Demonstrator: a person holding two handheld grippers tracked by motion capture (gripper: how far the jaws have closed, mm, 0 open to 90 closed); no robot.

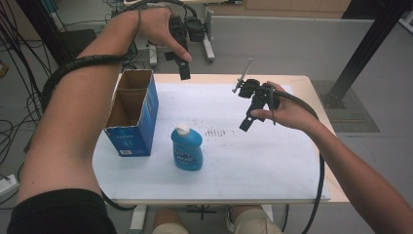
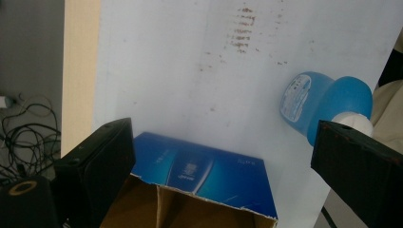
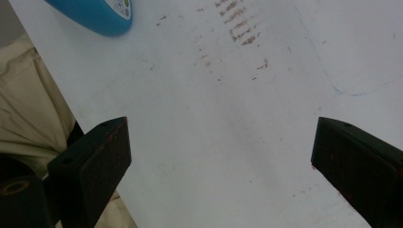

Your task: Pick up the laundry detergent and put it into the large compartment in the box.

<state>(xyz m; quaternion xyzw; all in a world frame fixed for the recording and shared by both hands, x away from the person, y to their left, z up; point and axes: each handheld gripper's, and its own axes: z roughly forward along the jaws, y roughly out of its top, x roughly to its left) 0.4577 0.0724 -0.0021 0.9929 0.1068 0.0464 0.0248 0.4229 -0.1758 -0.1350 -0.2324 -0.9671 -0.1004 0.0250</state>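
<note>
Box: a blue cardboard box [image 1: 132, 113] stands at the left of the white table top [image 1: 272, 165], its top open and its brown inside split into two compartments; in the left gripper view its torn upper edge and blue side [image 2: 204, 173] lie just below the jaws.
Left gripper: the left gripper [image 1: 184, 66] hangs in the air above the far edge of the table, just right of the box's far end, pointing down; its jaws stand wide apart with nothing between them. It touches neither box nor bottle.
Bottle: a blue bottle [image 1: 187, 148] with a white cap [image 1: 182, 129] stands upright on the table just right of the box, near it but apart from it. In the left gripper view it sits at the right [image 2: 323, 102], its cap partly behind the right jaw.
Marks: a patch of brownish smudges [image 1: 216, 131] lies on the table top between the bottle and the right hand.
Right gripper: the right gripper [image 1: 247, 122] is held above the table at centre right, tilted down and towards the bottle, well clear of it; its jaws are spread wide and bare, with plain table top beneath them. In the right gripper view the bottle's base [image 3: 97, 16] peeks in at the upper left.
Blue line: a faint curved blue line [image 3: 347, 90] shows on the surface in the right gripper view, possibly pen, too thin to tell.
</note>
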